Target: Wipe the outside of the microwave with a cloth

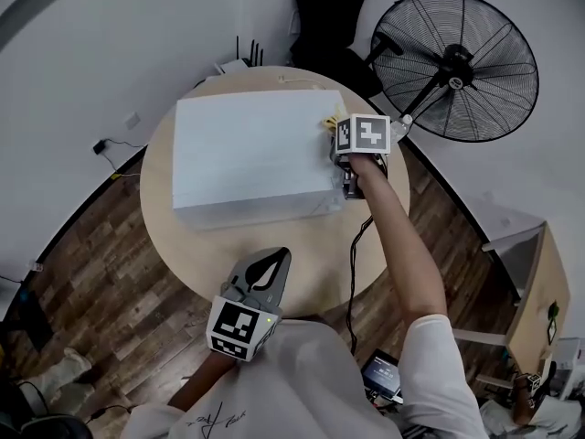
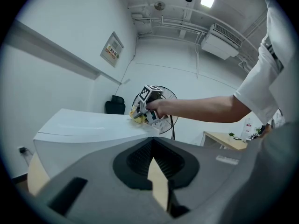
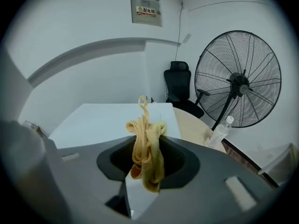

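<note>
A white microwave [image 1: 247,154] [image 2: 84,129] [image 3: 112,118] stands on a round wooden table [image 1: 366,254]. My right gripper [image 1: 336,146] [image 2: 141,115] [image 3: 145,146] is at the microwave's top right edge, shut on a bunched yellow cloth [image 1: 327,123] [image 2: 136,112] [image 3: 147,155]. The cloth touches the top edge of the microwave there. My left gripper [image 1: 277,256] [image 2: 153,160] hovers over the table's near edge, in front of the microwave. Its jaws meet at the tips and hold nothing.
A large black floor fan [image 1: 457,62] [image 3: 238,78] and a black chair [image 1: 329,16] [image 3: 180,87] stand behind the table. A clear water bottle [image 3: 218,132] sits on the table right of the microwave. A black cable [image 1: 355,254] hangs over the front right edge. A small desk [image 1: 539,300] is at the far right.
</note>
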Demonstrator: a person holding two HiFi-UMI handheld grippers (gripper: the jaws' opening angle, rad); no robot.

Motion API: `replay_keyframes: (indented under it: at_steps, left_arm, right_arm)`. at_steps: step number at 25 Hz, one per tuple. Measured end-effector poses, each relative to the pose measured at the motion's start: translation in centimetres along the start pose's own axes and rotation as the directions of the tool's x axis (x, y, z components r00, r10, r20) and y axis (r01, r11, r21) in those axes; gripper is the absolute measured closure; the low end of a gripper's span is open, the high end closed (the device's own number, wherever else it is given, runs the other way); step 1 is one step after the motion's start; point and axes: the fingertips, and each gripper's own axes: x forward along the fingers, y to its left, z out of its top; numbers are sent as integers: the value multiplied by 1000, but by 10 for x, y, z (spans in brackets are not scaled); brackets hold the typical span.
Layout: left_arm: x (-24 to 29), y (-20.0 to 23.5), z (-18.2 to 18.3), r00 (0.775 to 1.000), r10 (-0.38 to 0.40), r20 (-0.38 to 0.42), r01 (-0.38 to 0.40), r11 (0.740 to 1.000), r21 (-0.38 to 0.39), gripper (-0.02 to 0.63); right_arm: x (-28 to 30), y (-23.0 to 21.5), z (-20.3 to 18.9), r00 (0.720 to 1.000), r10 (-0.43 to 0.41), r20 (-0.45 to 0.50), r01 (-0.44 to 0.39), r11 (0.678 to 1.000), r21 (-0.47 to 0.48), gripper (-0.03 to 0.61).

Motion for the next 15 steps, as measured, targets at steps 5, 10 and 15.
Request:
replay_keyframes:
  at_steps: [5, 10, 15]
  left_arm:
    - [-9, 7, 0, 1000, 9, 1, -9, 1000, 3, 621]
    - [-19, 6, 5, 1000, 17, 23, -17, 1000, 1, 621]
    - [-33, 17, -2, 999, 38, 14, -38, 999, 3, 621]
  right_arm:
    - [1, 25, 2, 998, 58, -4, -58, 998, 14, 436]
    - [0, 48, -2, 998, 61, -9, -61, 998, -15, 436]
    - [4, 80, -1, 996, 87, 6, -87, 996, -27, 436]
